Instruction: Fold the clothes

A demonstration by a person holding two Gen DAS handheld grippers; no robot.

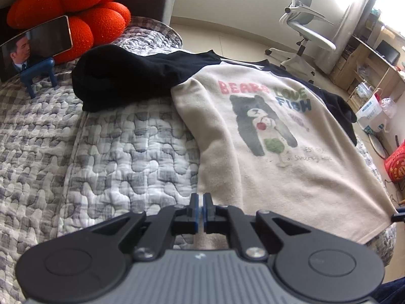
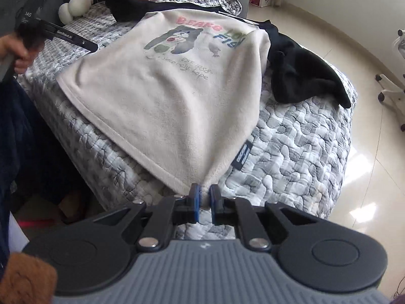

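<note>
A cream sweatshirt point(image 1: 265, 167) with a bear print and black sleeves point(image 1: 121, 81) lies face up on the quilted bed point(image 1: 101, 157). My left gripper point(image 1: 201, 197) is shut, its blue pads pinching the sweatshirt's near left edge by the hem. In the right wrist view the same sweatshirt point(image 2: 172, 96) is drawn into a peak at its near hem corner, with my right gripper point(image 2: 205, 191) shut on that bunched corner. A hand holds the left gripper point(image 2: 95, 46) at the cloth's far edge. The other black sleeve point(image 2: 303, 76) lies crumpled at the right.
An orange knotted cushion point(image 1: 76, 7) and a phone on a blue stand point(image 1: 38, 40) sit at the bed's head, beside a white plush toy point(image 2: 73, 7). An office chair point(image 1: 303, 33), shelves point(image 1: 367, 58) and bags point(image 1: 372, 116) stand on the floor beyond the bed.
</note>
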